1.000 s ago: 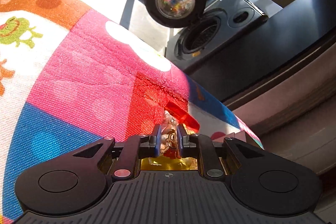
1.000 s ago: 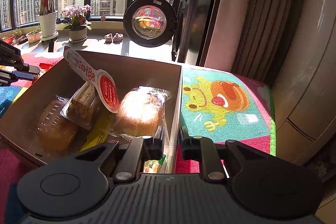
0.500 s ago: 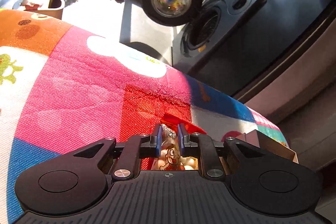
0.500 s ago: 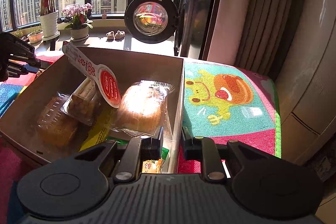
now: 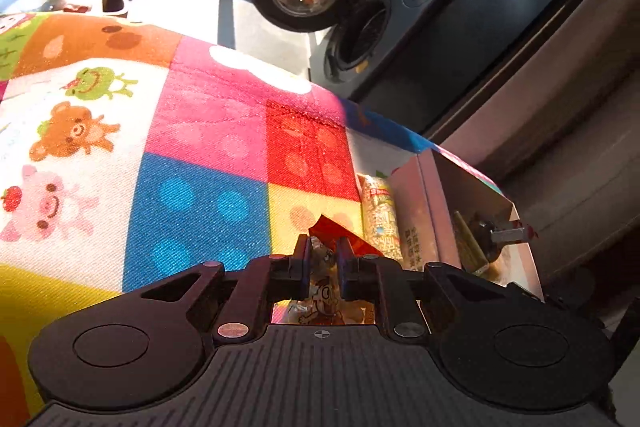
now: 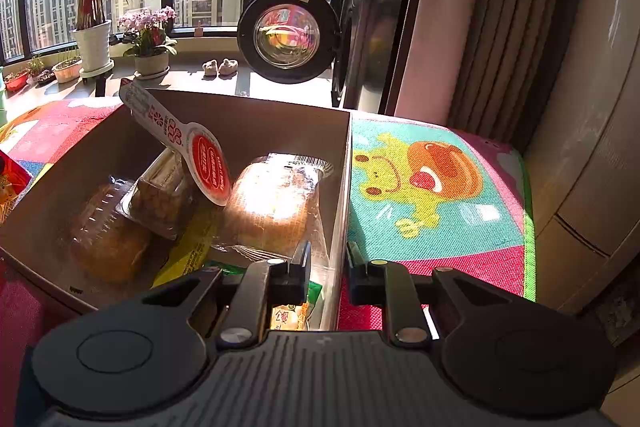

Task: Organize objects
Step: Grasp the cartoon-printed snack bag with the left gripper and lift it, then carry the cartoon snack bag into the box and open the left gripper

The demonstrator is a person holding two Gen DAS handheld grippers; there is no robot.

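Observation:
My left gripper [image 5: 322,251] is shut on a red snack packet [image 5: 325,293] with a cartoon figure, held low over the colourful play mat [image 5: 200,155]. Just to its right stands an open cardboard box [image 5: 436,211]. In the right wrist view the same box [image 6: 256,119] holds wrapped bread [image 6: 268,203], clear pastry tubs [image 6: 160,195] and a white-and-red label tag [image 6: 208,163]. My right gripper [image 6: 328,259] straddles the box's right wall, jaws narrowly apart, with a gap between the left finger and the wall. The red packet [image 6: 10,179] shows at the far left edge.
A white printed packet [image 5: 378,215] lies on the mat against the box's outer wall. A washing machine [image 5: 400,19] with its round door [image 6: 290,35] swung open stands beyond the mat. Potted plants [image 6: 150,43] line the window sill. A curtain [image 6: 500,27] hangs at the right.
My left gripper has swung with the red packet toward the box, which has come into its view at the right. The right gripper has stayed at the box wall.

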